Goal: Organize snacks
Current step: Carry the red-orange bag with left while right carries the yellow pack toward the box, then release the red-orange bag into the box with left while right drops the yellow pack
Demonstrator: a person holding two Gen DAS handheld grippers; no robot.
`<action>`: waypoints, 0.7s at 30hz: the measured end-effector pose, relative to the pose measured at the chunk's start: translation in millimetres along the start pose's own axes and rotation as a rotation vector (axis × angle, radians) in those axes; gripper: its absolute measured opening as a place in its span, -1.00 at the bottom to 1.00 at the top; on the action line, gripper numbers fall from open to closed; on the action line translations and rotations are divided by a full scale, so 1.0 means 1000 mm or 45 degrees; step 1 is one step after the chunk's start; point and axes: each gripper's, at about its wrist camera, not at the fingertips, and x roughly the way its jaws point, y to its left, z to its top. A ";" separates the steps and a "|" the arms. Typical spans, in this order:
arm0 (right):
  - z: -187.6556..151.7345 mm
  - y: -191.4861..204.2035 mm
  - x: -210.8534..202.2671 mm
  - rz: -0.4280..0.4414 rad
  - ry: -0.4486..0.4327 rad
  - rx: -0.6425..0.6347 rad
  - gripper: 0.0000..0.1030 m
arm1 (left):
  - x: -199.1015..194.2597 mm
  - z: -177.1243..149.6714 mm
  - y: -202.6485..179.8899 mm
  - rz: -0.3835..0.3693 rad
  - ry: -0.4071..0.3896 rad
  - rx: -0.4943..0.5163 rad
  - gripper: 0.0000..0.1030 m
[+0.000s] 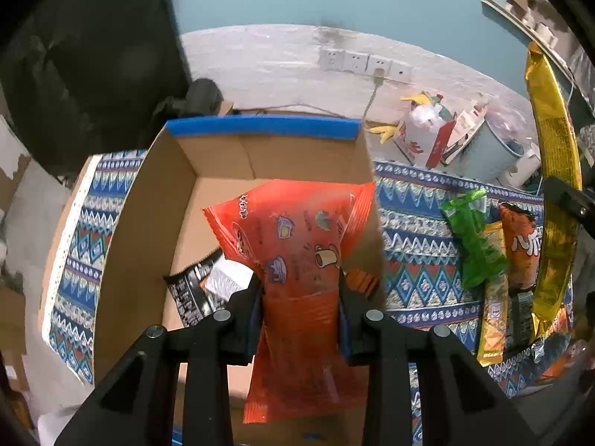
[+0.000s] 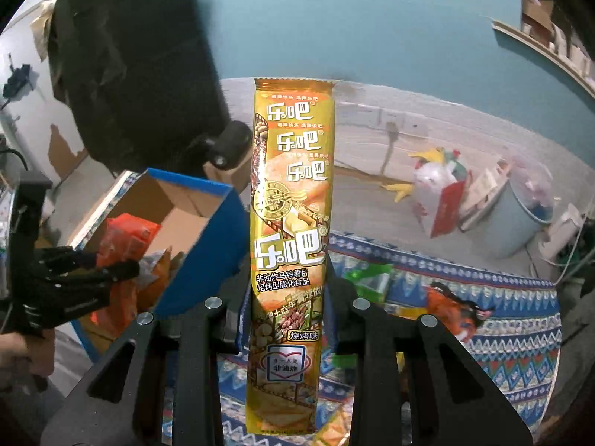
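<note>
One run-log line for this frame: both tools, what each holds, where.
left tool: shut on orange bag, over cardboard box | right tool: shut on yellow packet, beside box

A row of wall sockets (image 1: 366, 62) sits upper middle of the left view, a cord hanging below. To the right stand a pale bucket (image 1: 494, 148) and a white and red bag (image 1: 424, 137). A black sheet (image 2: 130, 59) fills the upper left of the right view, against the teal wall (image 2: 372, 18)
</note>
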 end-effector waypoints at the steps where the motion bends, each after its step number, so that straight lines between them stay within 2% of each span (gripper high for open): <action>1: 0.001 0.004 0.002 0.007 0.004 -0.007 -0.45 | 0.001 -0.002 0.004 0.009 0.005 -0.005 -0.36; 5: 0.005 0.023 0.011 0.036 0.019 -0.040 -0.45 | 0.004 -0.007 0.015 0.057 0.017 -0.011 -0.36; 21: 0.021 0.103 0.051 0.156 0.077 -0.132 -0.45 | -0.014 -0.015 0.071 0.078 -0.030 -0.141 -0.36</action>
